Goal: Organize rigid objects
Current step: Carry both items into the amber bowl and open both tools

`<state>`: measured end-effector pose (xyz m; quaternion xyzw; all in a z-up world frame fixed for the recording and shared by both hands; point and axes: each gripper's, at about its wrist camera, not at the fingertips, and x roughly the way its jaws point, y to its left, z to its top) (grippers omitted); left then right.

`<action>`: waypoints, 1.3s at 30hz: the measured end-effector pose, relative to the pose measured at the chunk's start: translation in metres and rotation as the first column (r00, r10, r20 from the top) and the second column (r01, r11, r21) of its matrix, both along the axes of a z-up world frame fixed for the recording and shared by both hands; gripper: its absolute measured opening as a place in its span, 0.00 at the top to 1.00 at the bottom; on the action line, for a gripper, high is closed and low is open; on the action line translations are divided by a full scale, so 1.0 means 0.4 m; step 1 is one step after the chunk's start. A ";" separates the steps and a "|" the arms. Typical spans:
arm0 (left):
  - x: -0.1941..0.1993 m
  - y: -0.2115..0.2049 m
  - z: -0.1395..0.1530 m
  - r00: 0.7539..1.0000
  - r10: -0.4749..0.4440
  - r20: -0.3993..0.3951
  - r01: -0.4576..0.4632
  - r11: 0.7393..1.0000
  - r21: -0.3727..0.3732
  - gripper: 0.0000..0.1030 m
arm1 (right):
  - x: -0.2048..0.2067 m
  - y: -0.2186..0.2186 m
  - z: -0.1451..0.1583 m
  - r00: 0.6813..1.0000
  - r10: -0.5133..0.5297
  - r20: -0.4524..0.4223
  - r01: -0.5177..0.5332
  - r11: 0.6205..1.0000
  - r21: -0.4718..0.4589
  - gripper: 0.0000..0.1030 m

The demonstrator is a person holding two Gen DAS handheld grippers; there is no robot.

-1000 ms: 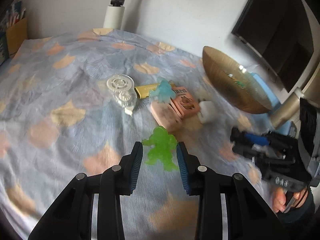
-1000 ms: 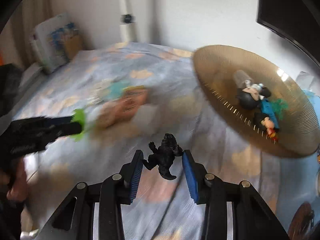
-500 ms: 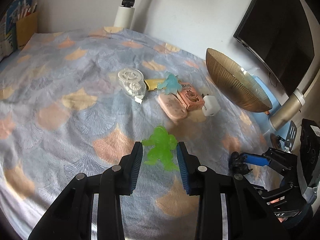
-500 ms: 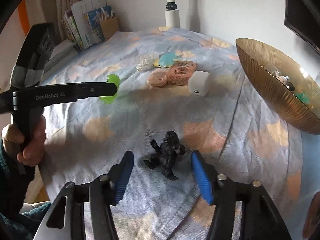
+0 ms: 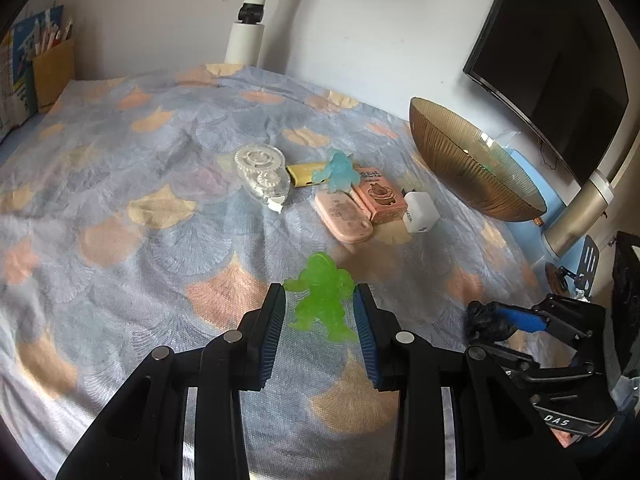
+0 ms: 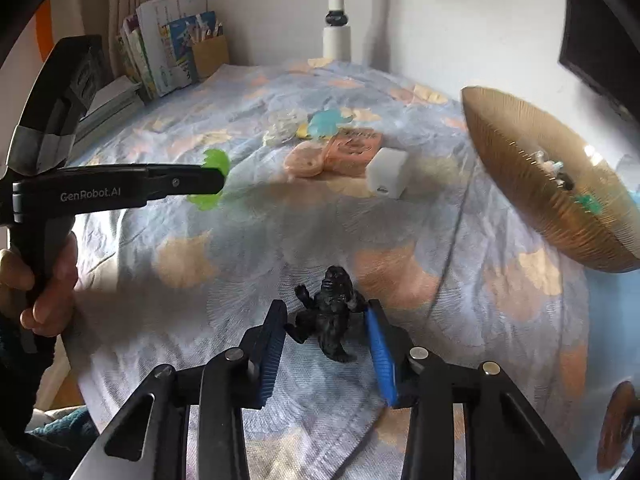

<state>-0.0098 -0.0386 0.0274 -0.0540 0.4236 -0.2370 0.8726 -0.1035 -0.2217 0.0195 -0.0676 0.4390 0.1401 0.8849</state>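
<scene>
A green figure (image 5: 322, 295) is being gripped between the pads of the left gripper (image 5: 320, 312) at the lower centre of the left wrist view, its arms touching both pads; in the right wrist view the same figure (image 6: 210, 178) is being seen at centre left, at the tip of that gripper (image 6: 208, 178). A black figure (image 6: 330, 314) is being clamped by the right gripper (image 6: 326, 330) at the lower centre of the right wrist view (one arm against the left pad, the shoulder against the blue right pad). Both are being held over a patterned cloth (image 5: 132, 208). At the centre of the left view a cluster is lying on the cloth: a tape dispenser (image 5: 262, 174), a yellow item (image 5: 306, 174), a blue figure (image 5: 338, 170), a pink case (image 5: 344, 216), a pink box (image 5: 380, 196) and a white charger (image 5: 420, 212), mostly touching or just beside one another. A gold bowl (image 6: 532, 188) is sitting at the right of the right view, with small toys being partly seen inside it (too blurred to identify).
</scene>
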 end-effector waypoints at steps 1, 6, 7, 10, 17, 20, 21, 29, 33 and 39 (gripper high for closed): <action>-0.002 -0.007 0.007 1.000 -0.008 0.001 0.008 1.000 0.003 0.69 | -0.004 -0.006 0.006 1.000 -0.005 0.008 0.005 1.000 0.004 0.62; -0.003 -0.072 0.127 0.993 -0.078 0.085 0.080 0.997 -0.018 0.69 | -0.029 -0.065 0.092 0.996 -0.040 0.078 0.042 0.999 -0.025 0.63; 0.002 -0.101 0.172 0.988 -0.104 0.118 0.108 0.994 -0.029 0.69 | -0.033 -0.086 0.122 0.993 -0.055 0.108 0.059 0.998 -0.036 0.63; 0.023 -0.187 0.271 0.968 -0.169 0.186 0.181 0.982 -0.049 0.69 | -0.034 -0.170 0.226 0.969 -0.128 0.210 0.146 0.986 -0.075 0.63; 0.076 -0.425 0.340 0.927 -0.305 0.219 0.319 0.947 -0.032 0.69 | 0.010 -0.359 0.403 0.884 -0.319 0.342 0.359 0.931 -0.062 0.62; 0.108 -0.501 0.274 0.933 -0.330 0.143 0.339 0.940 -0.039 0.69 | 0.053 -0.408 0.386 0.881 -0.370 0.295 0.405 0.912 -0.065 0.62; 0.117 -0.520 0.245 0.935 -0.335 0.117 0.341 0.940 -0.036 0.69 | 0.065 -0.416 0.371 0.883 -0.379 0.276 0.413 0.908 -0.075 0.63; 0.137 -0.579 0.173 0.938 -0.340 0.066 0.341 0.940 0.008 0.67 | 0.134 -0.477 0.237 0.905 -0.409 0.120 0.420 0.903 -0.089 0.63; 0.147 -0.535 0.216 0.945 -0.317 0.083 0.318 0.948 -0.008 0.36 | 0.156 -0.502 0.244 0.895 -0.438 0.085 0.443 0.895 -0.053 0.48; 0.111 -0.315 0.341 0.959 -0.193 0.207 0.223 0.966 -0.132 0.24 | 0.092 -0.495 0.358 0.871 -0.450 0.196 0.448 0.892 0.057 0.41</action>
